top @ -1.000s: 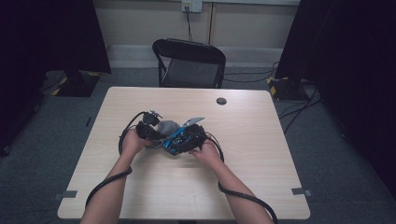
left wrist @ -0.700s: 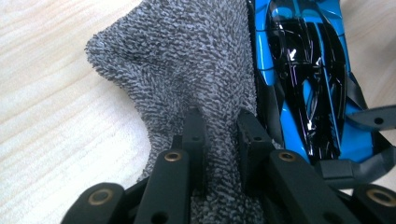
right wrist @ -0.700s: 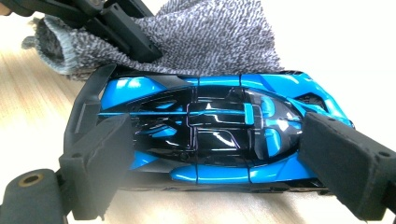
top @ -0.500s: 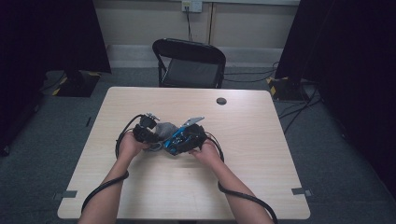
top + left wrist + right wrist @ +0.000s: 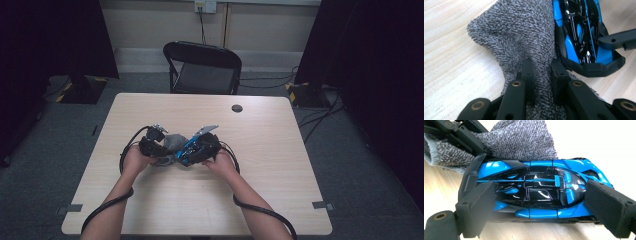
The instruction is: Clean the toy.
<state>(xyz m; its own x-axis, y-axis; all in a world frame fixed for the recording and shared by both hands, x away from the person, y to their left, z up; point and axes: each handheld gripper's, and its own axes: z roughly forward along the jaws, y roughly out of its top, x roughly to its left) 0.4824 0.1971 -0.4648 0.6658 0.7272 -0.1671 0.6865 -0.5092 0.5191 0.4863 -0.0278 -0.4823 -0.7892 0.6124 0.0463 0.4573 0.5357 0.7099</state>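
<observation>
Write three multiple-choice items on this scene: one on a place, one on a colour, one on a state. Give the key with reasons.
1. Where does the grey cloth lie relative to the toy car?
A. Right against it
B. At the far table edge
C. On the chair

2. What colours is the toy car?
A. Red and white
B. Blue and black
C. All yellow

3. What is the left tool doing?
A. Standing wide open
B. Pinching the cloth
C. Holding the car

Key: 1 A, the cloth touches the car's side in both gripper views. 2 B, glossy blue panels over a black body. 3 B, its jaws squeeze a fold of cloth, while the right tool clamps the car by its ends.
</observation>
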